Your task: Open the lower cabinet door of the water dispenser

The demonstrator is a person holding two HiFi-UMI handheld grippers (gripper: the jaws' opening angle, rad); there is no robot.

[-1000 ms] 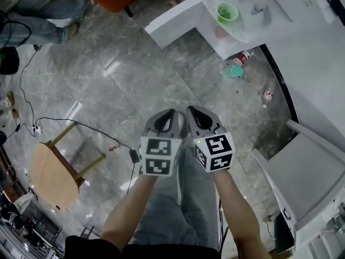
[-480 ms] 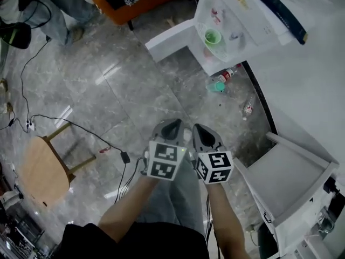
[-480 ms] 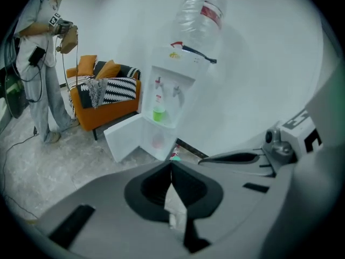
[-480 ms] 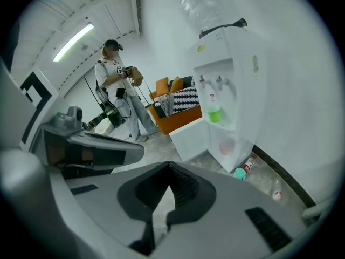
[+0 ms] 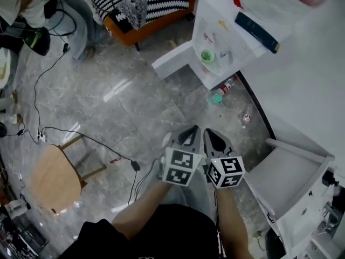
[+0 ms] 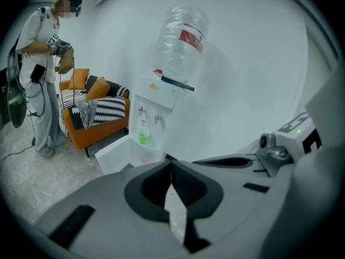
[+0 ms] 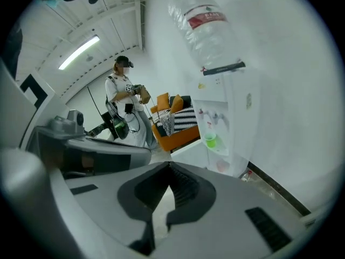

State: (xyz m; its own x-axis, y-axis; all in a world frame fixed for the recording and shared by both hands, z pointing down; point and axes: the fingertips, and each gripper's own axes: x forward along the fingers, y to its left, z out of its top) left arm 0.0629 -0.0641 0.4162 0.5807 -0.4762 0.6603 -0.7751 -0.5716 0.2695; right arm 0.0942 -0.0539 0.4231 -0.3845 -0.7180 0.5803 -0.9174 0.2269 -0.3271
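Since the lower cabinet door (image 5: 172,59) seems swung out from the water dispenser (image 5: 229,34), I judge it opened. Left gripper (image 5: 189,132) and right gripper (image 5: 212,136) hang well short of it, fingers closed and empty. Next I'd only confirm.

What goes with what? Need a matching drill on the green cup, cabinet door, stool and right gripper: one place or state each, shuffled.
1. green cup
2. cabinet door
3. wooden stool
4. right gripper

a. jaws together, nothing between them
b. swung open
c. in the recess of the water dispenser
d. on the floor, lower left of the head view

Pairs: 1-c, 2-b, 3-d, 4-a
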